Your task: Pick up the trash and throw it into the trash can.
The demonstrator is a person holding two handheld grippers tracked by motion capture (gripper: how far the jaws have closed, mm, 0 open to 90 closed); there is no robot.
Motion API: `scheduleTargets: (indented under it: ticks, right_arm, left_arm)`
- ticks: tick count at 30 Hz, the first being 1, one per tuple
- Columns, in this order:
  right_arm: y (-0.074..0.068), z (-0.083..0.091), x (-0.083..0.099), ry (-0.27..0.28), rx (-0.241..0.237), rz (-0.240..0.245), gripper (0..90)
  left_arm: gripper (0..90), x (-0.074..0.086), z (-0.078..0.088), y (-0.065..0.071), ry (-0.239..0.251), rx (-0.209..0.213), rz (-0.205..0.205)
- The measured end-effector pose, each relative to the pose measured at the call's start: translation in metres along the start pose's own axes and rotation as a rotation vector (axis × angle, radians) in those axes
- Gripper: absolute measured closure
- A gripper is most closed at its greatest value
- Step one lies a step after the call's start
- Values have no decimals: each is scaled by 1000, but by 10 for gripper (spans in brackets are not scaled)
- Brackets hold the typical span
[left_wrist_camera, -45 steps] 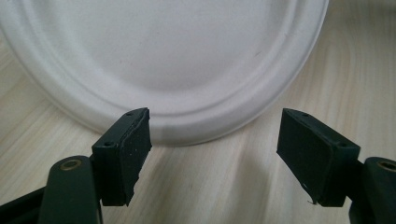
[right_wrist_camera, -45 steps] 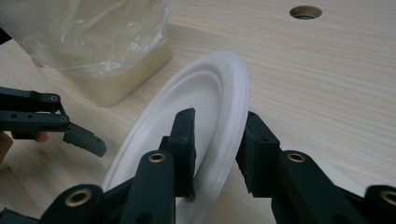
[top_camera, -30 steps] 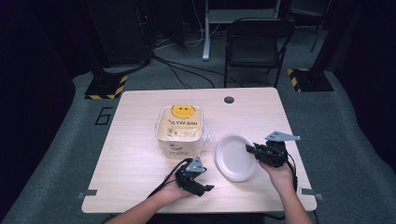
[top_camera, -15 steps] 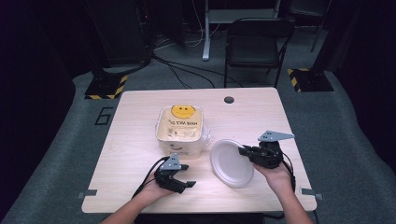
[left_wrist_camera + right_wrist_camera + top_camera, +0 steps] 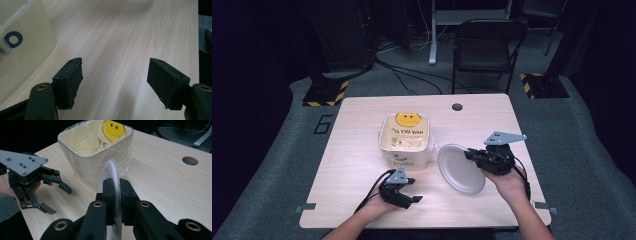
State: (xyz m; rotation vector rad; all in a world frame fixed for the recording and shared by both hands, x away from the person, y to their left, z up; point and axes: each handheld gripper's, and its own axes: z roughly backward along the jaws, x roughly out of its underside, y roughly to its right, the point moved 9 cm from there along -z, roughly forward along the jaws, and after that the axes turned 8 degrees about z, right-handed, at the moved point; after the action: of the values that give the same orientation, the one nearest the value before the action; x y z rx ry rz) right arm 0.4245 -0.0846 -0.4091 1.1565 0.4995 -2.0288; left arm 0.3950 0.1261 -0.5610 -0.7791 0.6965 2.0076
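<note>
Right gripper clamped on the rim of one white plate; from the right gripper view my two pads press the plate's edge from both sides, nothing else between them. Plate tilted, raised on its right side where I hold it, just right of the container in the high view.

Left gripper near the front edge of the table, jaws parted about halfway, just been closing, nothing between them: the left gripper view has bare wood between the two pads. From the right gripper view the same gripper sits left of the container, empty.

Count: one plate, one cream square container with a clear film liner and one yellow smiley face on its inner wall. Container stands upright mid-table, its side wall close at the left of the left gripper view. One round hole in the tabletop near the far edge. One black folding chair beyond the table. Two grippers, two hands, mine.
</note>
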Motion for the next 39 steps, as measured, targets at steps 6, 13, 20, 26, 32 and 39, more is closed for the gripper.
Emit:
scheduleTargets:
  ticks: [6, 13, 20, 26, 32, 39]
  right_arm:
    - [5, 10, -15, 18, 19, 0, 840]
    - [12, 17, -31, 38, 42, -5, 842]
    - [13, 20, -57, 51, 62, 11, 844]
    - [16, 16, -79, 48, 80, 20, 844]
    - [16, 13, -101, 52, 99, 41, 844]
    - [12, 6, -120, 66, 113, 56, 844]
  left_arm:
    - [288, 0, -1, 0, 1, -3, -7]
    - [290, 2, -1, 1, -2, -9, -13]
    - [290, 3, 2, 0, 0, -19, -17]
    - [290, 4, 4, 0, 0, -25, -15]
    - [290, 5, 5, 0, 6, -31, -30]
    - [290, 7, 4, 4, -8, -31, -32]
